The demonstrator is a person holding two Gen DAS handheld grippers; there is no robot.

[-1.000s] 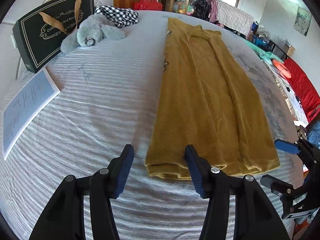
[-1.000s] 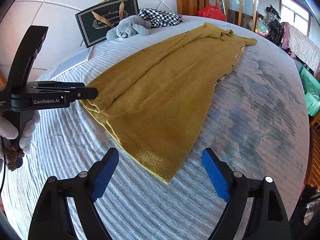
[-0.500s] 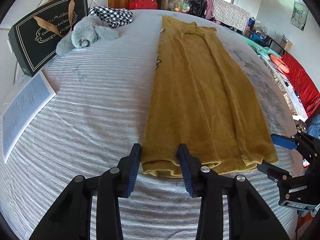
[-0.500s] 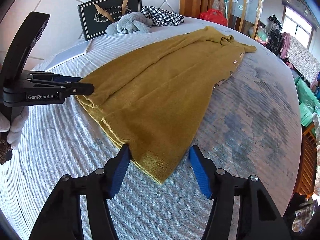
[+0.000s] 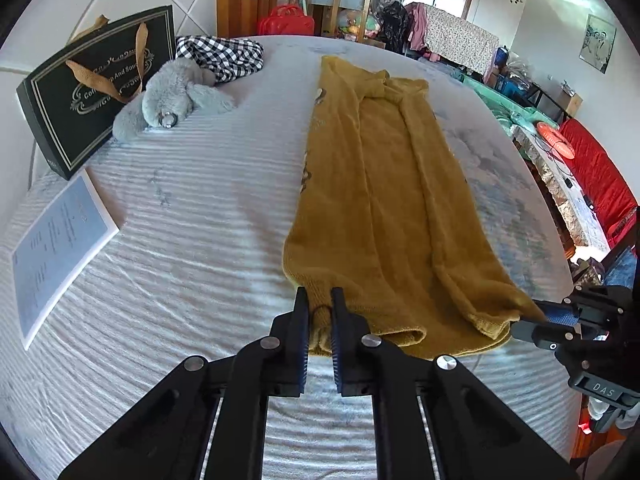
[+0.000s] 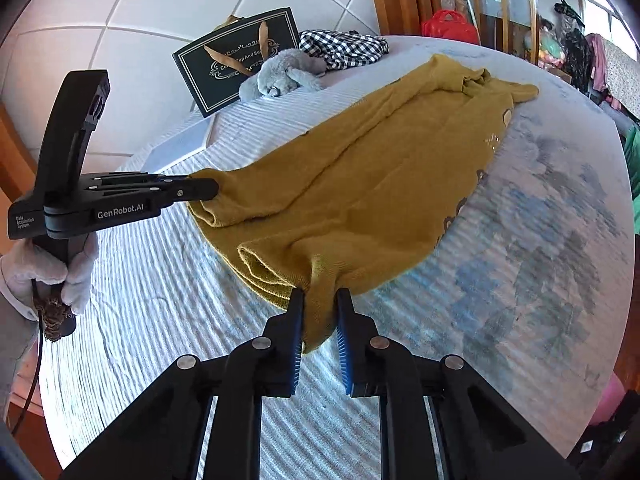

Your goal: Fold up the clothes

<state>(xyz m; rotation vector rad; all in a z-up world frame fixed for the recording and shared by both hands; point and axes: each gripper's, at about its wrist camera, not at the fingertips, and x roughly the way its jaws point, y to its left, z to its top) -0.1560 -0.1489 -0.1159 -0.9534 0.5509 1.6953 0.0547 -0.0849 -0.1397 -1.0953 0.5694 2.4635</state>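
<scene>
Each hand-held gripper, left (image 5: 320,312) and right (image 6: 320,312), pinches a hem corner of the mustard garment (image 5: 384,184), ready to fold it up the bed (image 5: 192,208).

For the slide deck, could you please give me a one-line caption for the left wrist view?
Left gripper pinches the near hem corner of a mustard sweater on the bed; right gripper grips the other corner.

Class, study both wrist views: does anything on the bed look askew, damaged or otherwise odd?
Nothing looks damaged or spilled. The mustard garment lies long and narrow, already folded lengthwise, with its near hem bunched where the left tool and right tool pinch its corners. That is expected mid-fold.
</scene>
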